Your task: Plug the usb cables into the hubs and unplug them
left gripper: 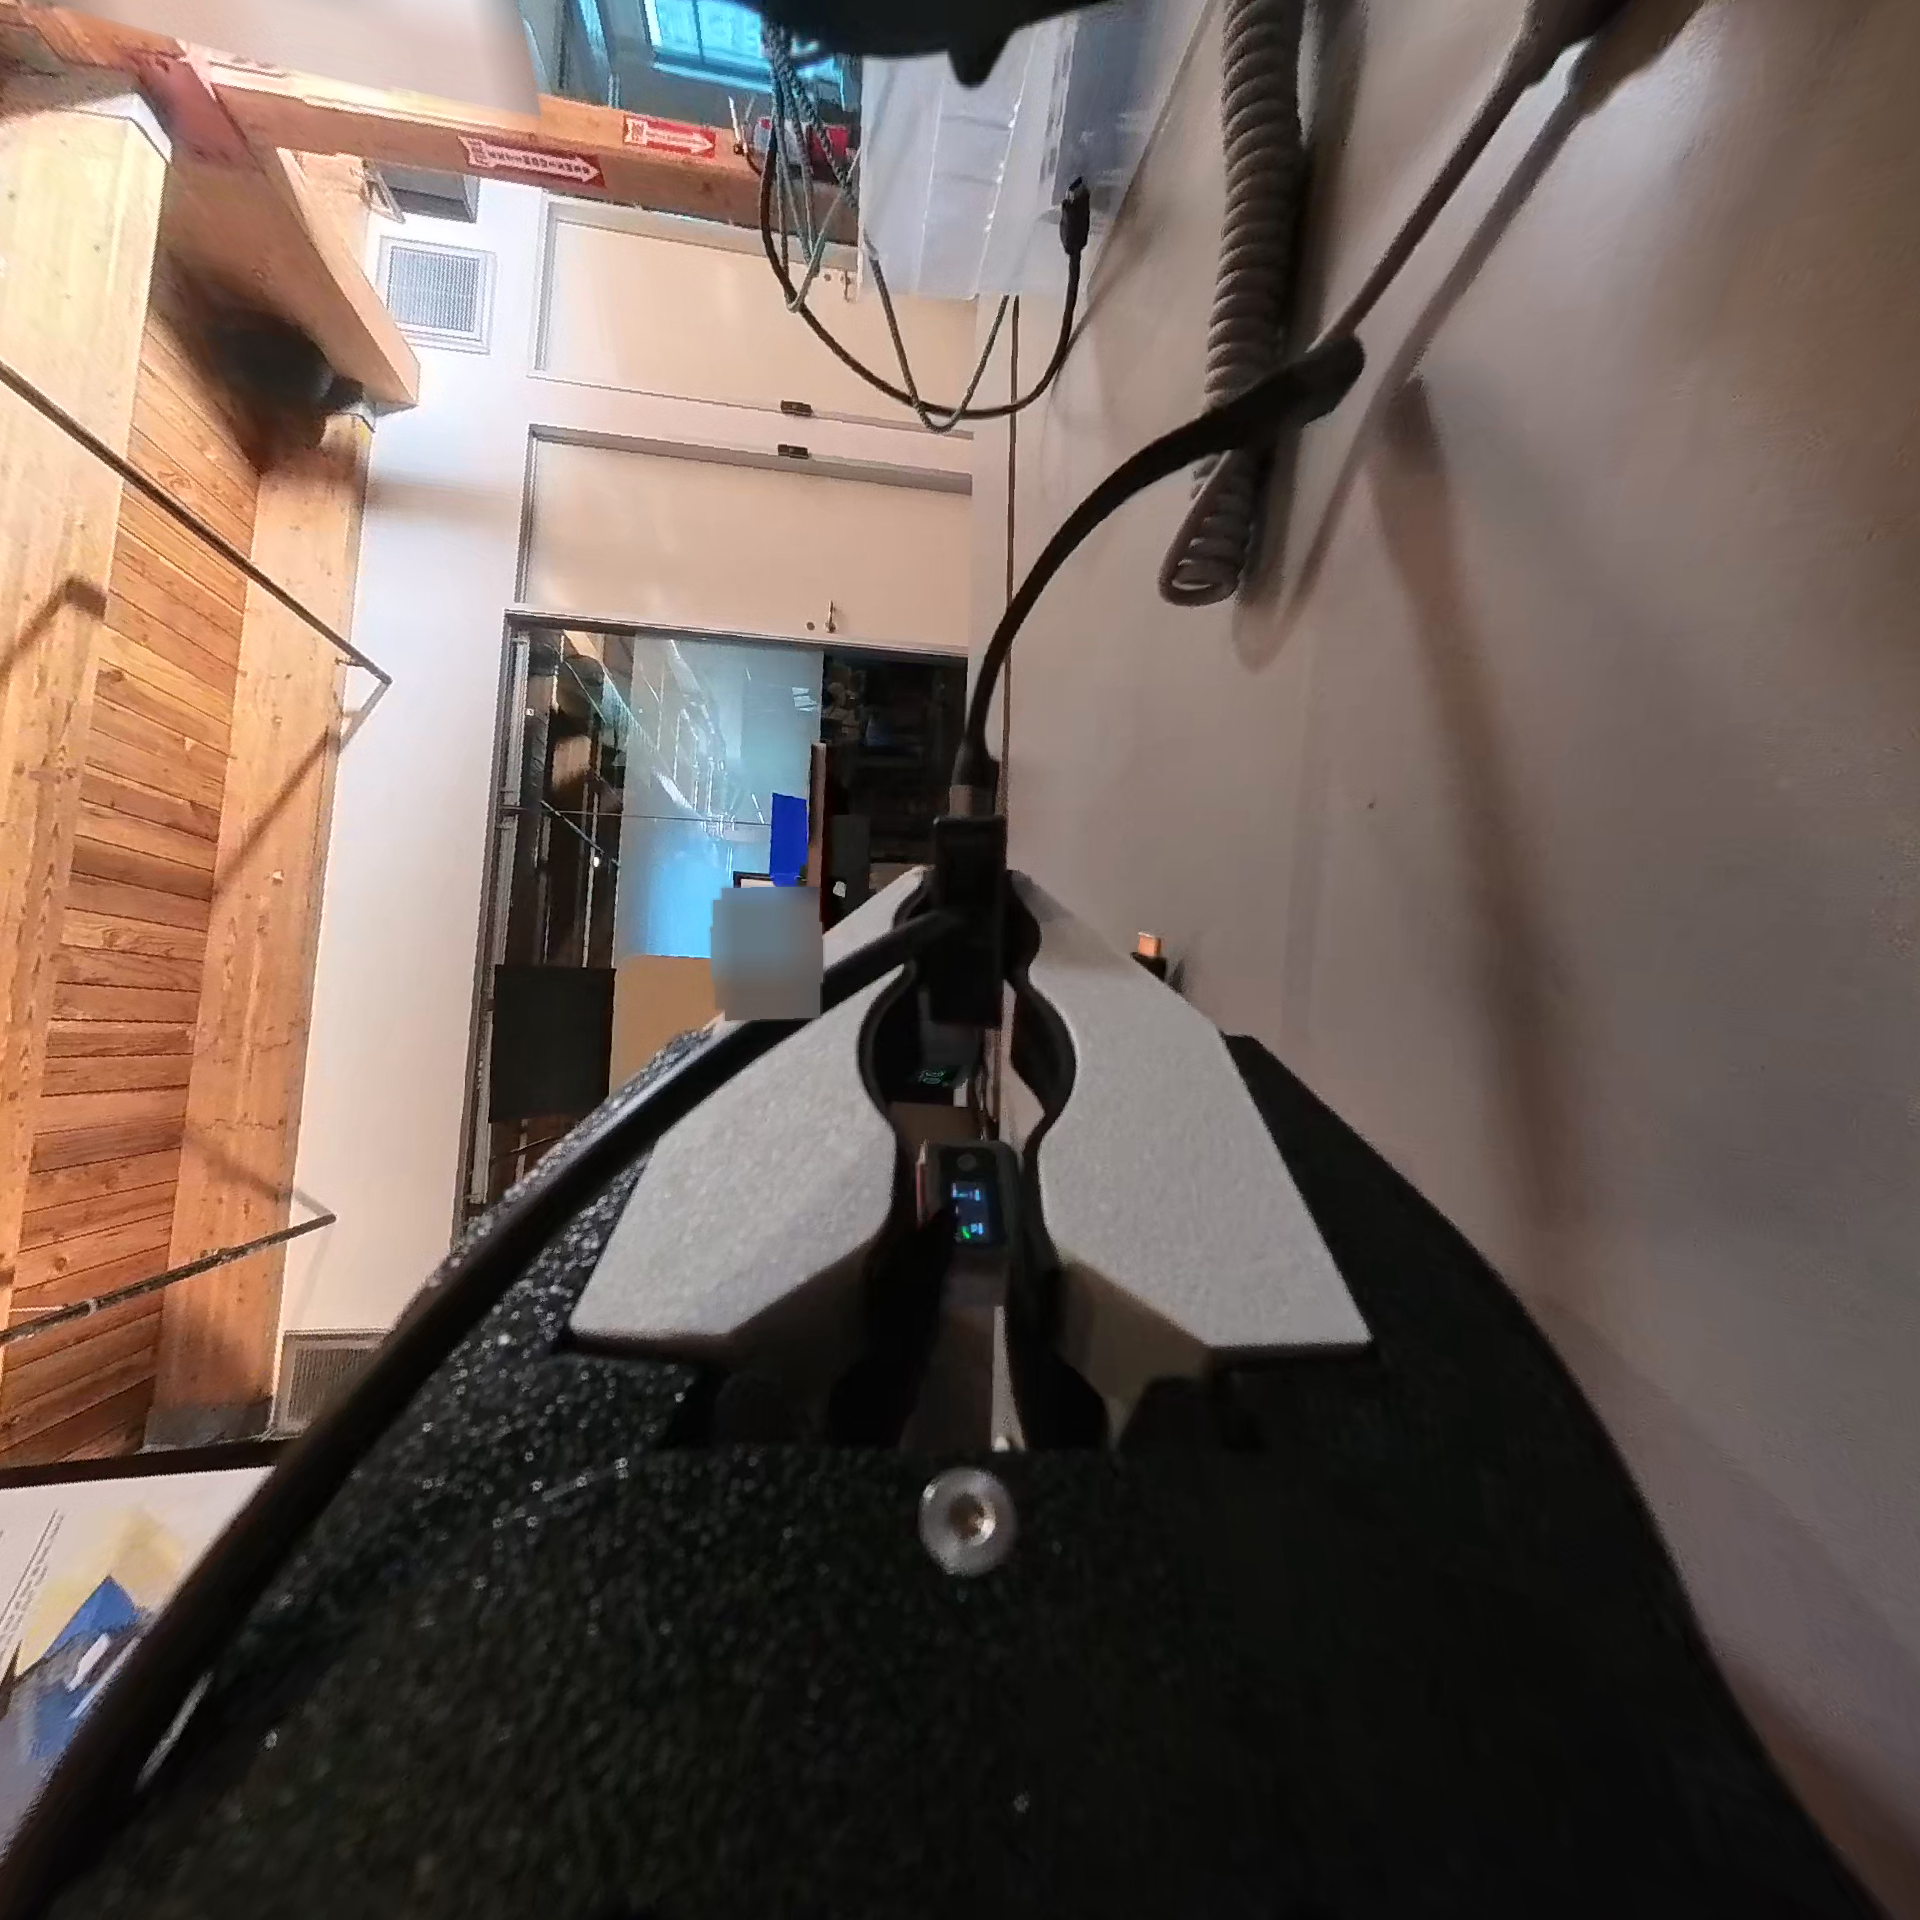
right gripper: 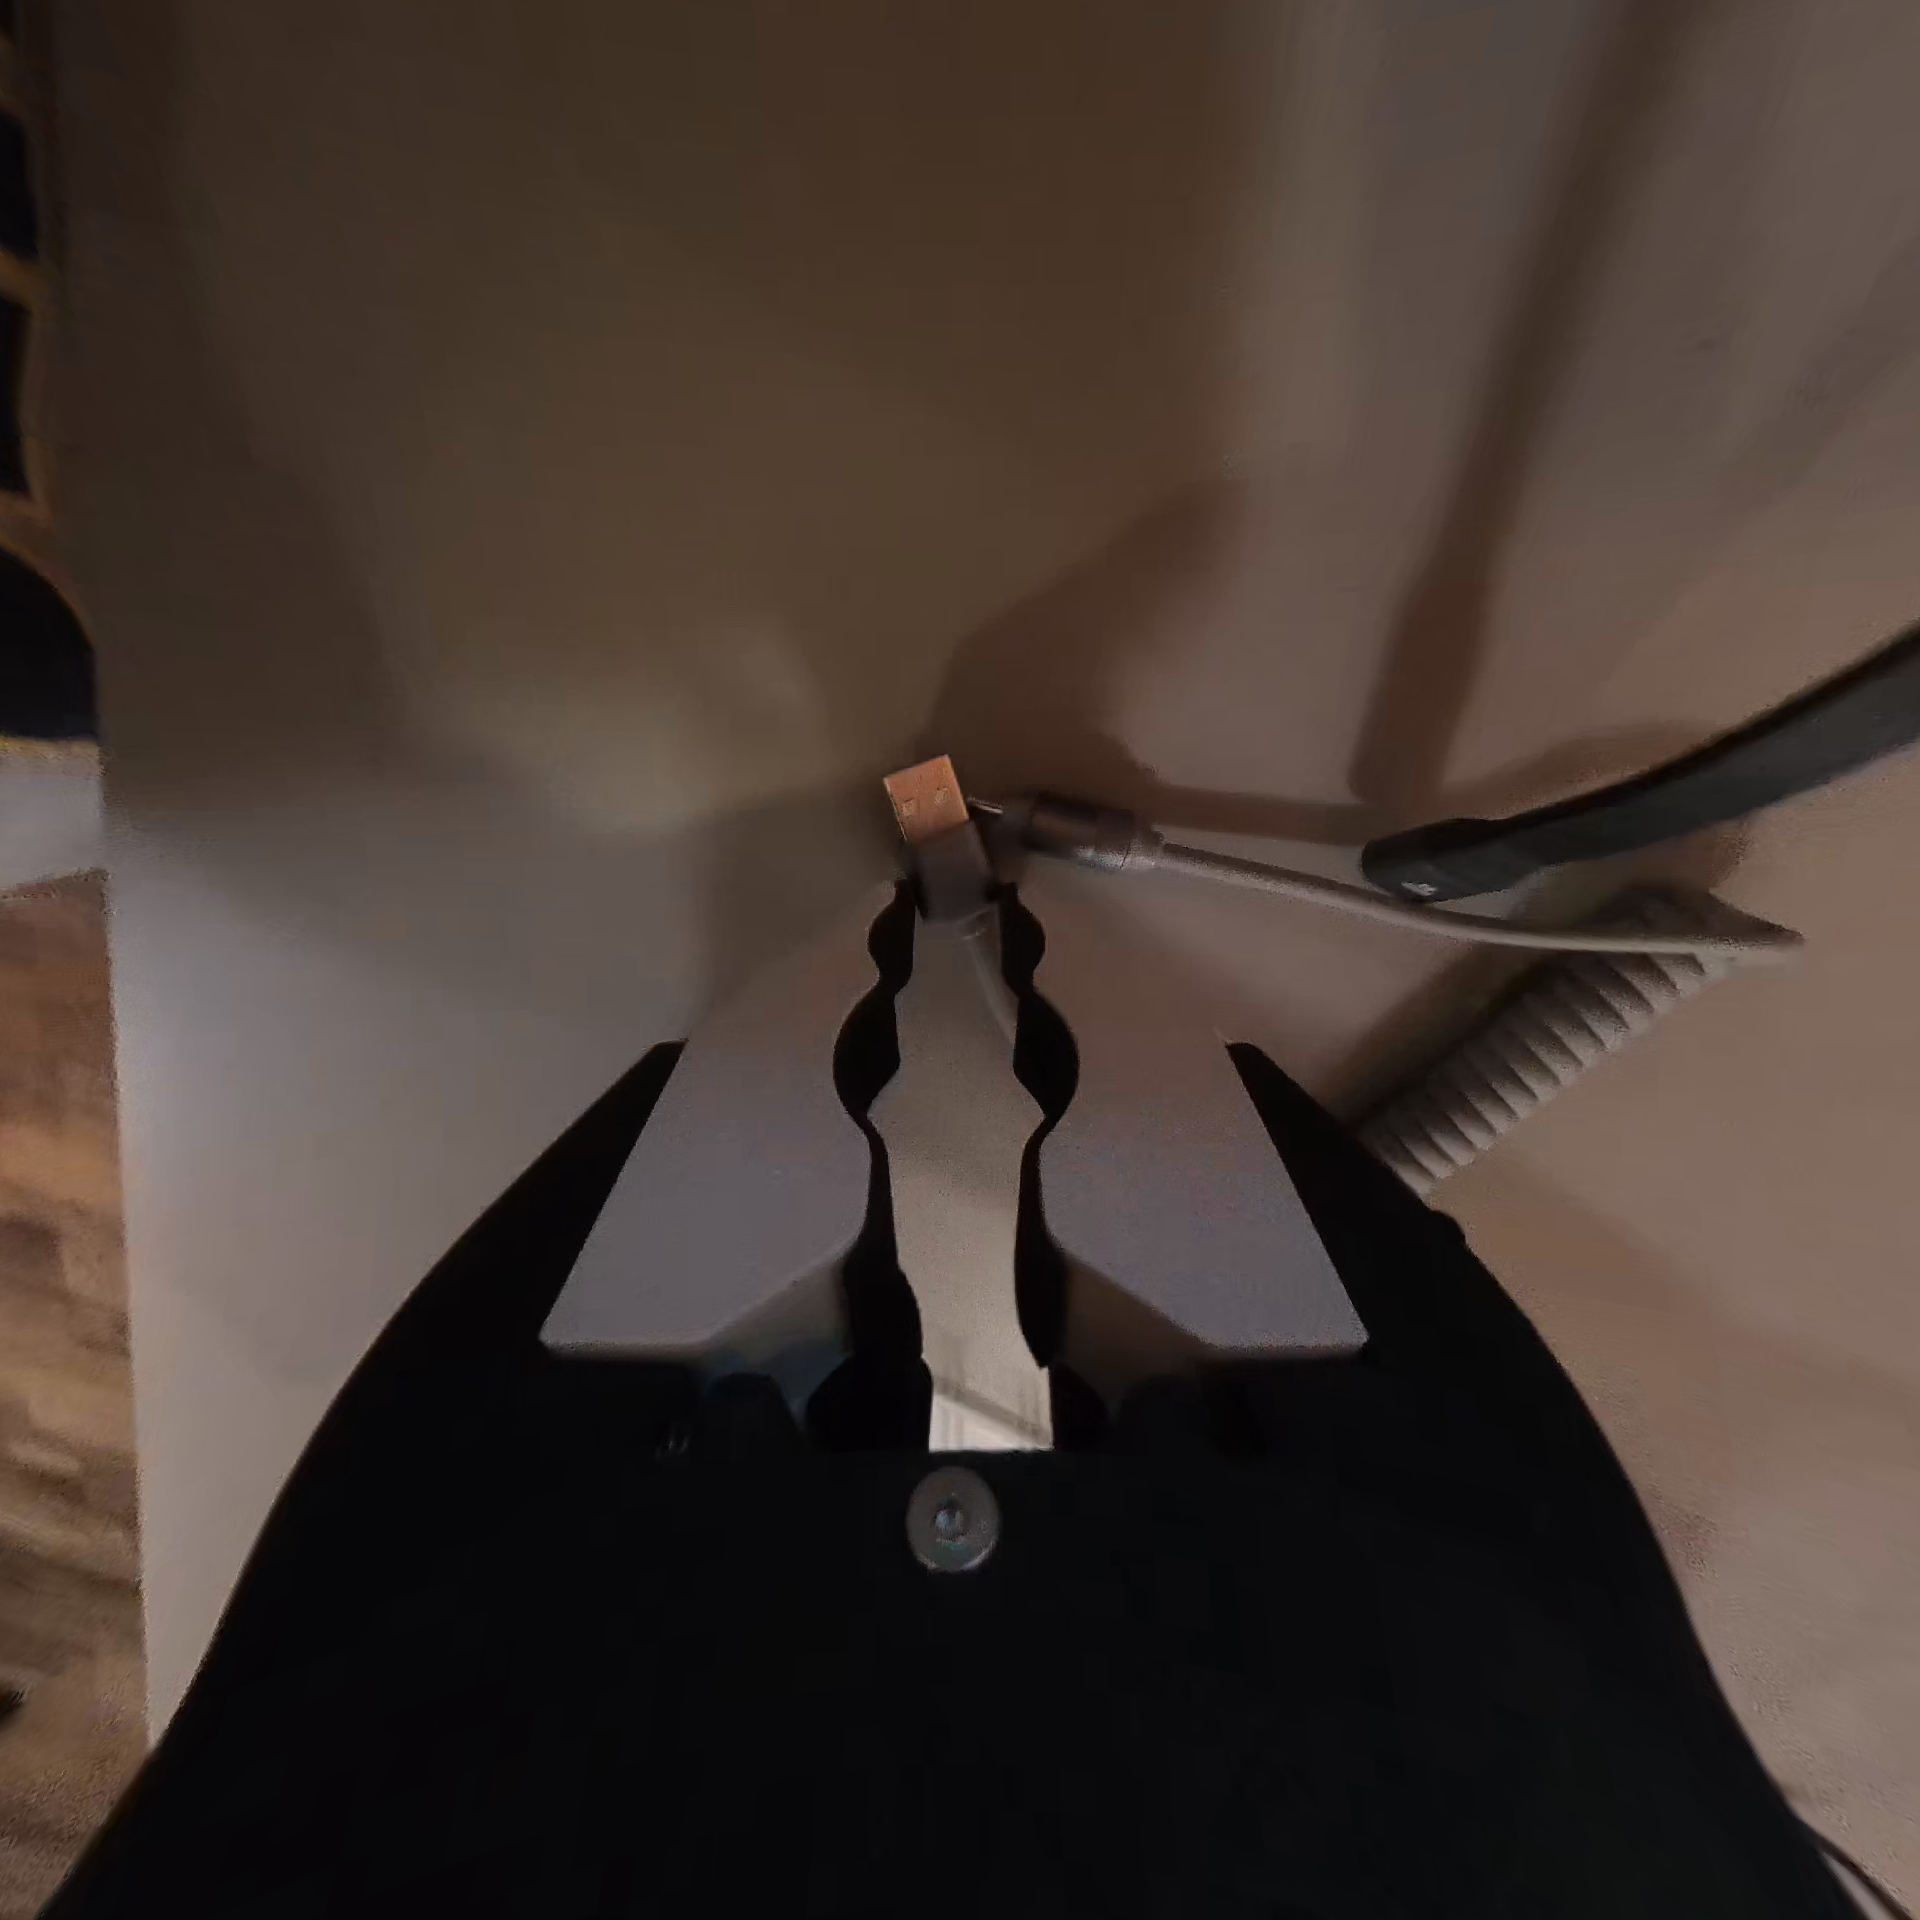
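A: What is held by the left gripper (left gripper: 971, 940)?

B: A small black hub (left gripper: 966, 914) is pinched between its narrow tips. A black cable (left gripper: 1049, 561) is already plugged into the hub's far end. A little lit screen (left gripper: 968, 1210) is seen nearer, in the gap between the fingers.

A: And the right gripper (right gripper: 958, 896)?

B: A grey USB plug (right gripper: 948, 852) is squeezed at its tips. The shiny metal end (right gripper: 925, 803) is pointed away and tilted to the left, over the pale table (right gripper: 520, 416).

A: What is seen farther off?

B: To the right, a second grey connector (right gripper: 1081, 831) is lying just beside the held plug. A black plug (right gripper: 1455, 847) and a curly grey cable (right gripper: 1496, 1070) are farther right. No hub is seen in the right view, so how well plug and port line up cannot be told.

A: What could go wrong?

B: The plug is held crooked. If it is pushed in that way, it could be jammed at the port's edge, or be twisted in the fingers. The hub could also be pulled loose, because its cable is tugged when it is moved.
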### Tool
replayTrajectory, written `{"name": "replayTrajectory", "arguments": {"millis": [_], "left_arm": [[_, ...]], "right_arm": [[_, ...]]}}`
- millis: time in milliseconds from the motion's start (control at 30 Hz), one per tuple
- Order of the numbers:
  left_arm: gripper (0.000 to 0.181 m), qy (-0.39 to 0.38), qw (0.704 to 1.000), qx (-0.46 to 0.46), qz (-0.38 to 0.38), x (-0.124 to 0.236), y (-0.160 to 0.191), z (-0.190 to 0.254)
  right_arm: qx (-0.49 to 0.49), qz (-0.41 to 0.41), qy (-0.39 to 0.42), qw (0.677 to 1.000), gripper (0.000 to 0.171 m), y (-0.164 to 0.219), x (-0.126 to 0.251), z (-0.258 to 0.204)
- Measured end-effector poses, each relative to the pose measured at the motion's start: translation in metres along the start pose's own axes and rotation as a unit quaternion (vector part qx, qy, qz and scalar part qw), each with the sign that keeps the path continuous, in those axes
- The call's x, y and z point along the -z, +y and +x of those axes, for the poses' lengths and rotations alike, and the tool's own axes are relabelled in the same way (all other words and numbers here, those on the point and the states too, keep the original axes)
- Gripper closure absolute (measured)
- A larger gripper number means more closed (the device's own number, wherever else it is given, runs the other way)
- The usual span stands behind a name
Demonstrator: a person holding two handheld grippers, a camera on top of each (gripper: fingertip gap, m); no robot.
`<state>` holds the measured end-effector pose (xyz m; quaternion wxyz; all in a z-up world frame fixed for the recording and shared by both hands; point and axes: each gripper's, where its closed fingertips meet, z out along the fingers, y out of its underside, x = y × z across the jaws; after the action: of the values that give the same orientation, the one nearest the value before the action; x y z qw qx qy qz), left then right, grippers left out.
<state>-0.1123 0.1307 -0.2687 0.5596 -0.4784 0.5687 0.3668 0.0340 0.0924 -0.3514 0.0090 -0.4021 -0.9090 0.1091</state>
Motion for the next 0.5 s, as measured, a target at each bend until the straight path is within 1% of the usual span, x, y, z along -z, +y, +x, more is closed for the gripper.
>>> {"name": "replayTrajectory", "arguments": {"millis": [133,233,333,500], "left_arm": [[0.172,0.004,1.0,0.005,0.011,0.001,-0.006,0.003],[0.173,0.001,1.0,0.003,0.022,0.003,-0.012,0.002],[0.173,-0.009,0.999,0.009,0.04,0.007,-0.02,-0.002],[0.172,-0.005,0.997,0.026,0.069,0.012,-0.033,0.001]], "right_arm": [[-0.062,0.102,0.007,0.993,0.157,-0.021,0.02,0.002],[-0.089,0.162,0.012,0.983,0.157,-0.033,0.038,0.005],[-0.111,0.194,0.021,0.974,0.157,-0.037,0.051,0.009],[-0.138,0.205,0.053,0.967,0.157,-0.04,0.06,0.015]]}}
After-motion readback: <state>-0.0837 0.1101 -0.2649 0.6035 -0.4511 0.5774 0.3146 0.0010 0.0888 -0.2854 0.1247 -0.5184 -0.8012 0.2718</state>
